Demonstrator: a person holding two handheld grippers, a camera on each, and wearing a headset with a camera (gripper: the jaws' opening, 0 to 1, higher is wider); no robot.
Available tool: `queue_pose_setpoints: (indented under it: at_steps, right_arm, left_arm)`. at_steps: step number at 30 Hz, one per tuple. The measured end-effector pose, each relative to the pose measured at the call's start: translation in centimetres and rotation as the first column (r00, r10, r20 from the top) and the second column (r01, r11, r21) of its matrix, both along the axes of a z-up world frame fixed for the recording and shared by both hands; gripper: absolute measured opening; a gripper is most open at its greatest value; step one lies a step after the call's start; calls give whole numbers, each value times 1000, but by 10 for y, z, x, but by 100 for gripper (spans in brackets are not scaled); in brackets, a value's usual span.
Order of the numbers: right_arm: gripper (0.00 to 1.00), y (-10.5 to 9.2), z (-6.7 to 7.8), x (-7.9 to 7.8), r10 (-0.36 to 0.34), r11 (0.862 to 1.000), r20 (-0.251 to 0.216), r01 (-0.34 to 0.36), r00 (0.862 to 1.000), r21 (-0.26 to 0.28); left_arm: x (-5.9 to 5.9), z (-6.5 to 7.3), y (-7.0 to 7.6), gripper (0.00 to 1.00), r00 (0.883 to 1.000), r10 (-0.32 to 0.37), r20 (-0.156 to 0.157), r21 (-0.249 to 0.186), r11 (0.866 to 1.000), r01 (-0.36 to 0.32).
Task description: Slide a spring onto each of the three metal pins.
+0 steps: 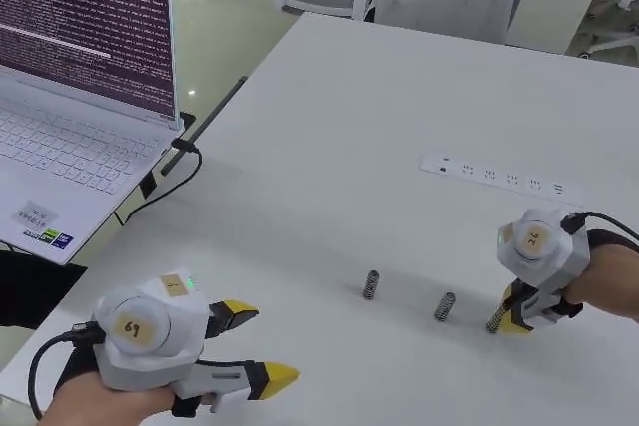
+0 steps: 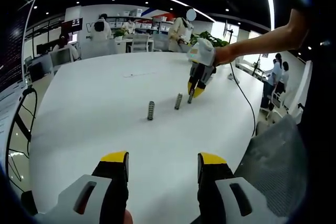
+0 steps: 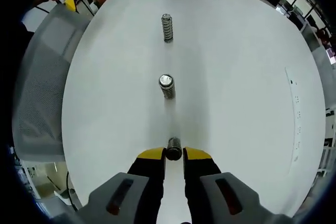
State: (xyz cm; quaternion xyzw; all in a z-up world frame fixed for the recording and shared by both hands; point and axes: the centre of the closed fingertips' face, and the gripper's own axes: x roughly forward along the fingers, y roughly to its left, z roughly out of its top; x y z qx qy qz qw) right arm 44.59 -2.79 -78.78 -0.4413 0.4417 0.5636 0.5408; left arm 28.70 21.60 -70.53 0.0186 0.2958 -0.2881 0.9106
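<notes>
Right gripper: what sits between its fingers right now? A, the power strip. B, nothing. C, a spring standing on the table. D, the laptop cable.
C: the right gripper view shows the fingers of the right gripper closed on a spring standing on the table.

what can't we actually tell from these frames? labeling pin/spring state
- Pins: every view; coils of the end spring, middle spring and gripped spring hide any pin shaft inside.
- Gripped spring's lower end: head view; the right gripper, shut on it, covers it.
- Laptop screen text: head view; too small, and the left edge cuts the laptop.
- Power strip markings: head view; too small.
</notes>
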Motion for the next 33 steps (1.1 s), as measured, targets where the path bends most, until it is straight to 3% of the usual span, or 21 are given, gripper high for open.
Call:
queue_pose_setpoints:
  at_steps: [13, 26, 33]
  right_arm:
    - [16, -5, 18, 3, -63, 997, 24, 62, 998, 41]
    - [21, -24, 24, -13, -142, 987, 25, 139, 990, 84]
    - [23, -29, 25, -29, -243, 957, -33, 245, 970, 157]
  left_arm:
    - [2, 4, 0, 48, 1000, 0, 12, -2, 1000, 0]
    - [7, 11, -2, 48, 1000, -5, 25, -7, 1000, 5]
    - [8, 11, -5, 48, 1000, -11, 26, -12, 1000, 12]
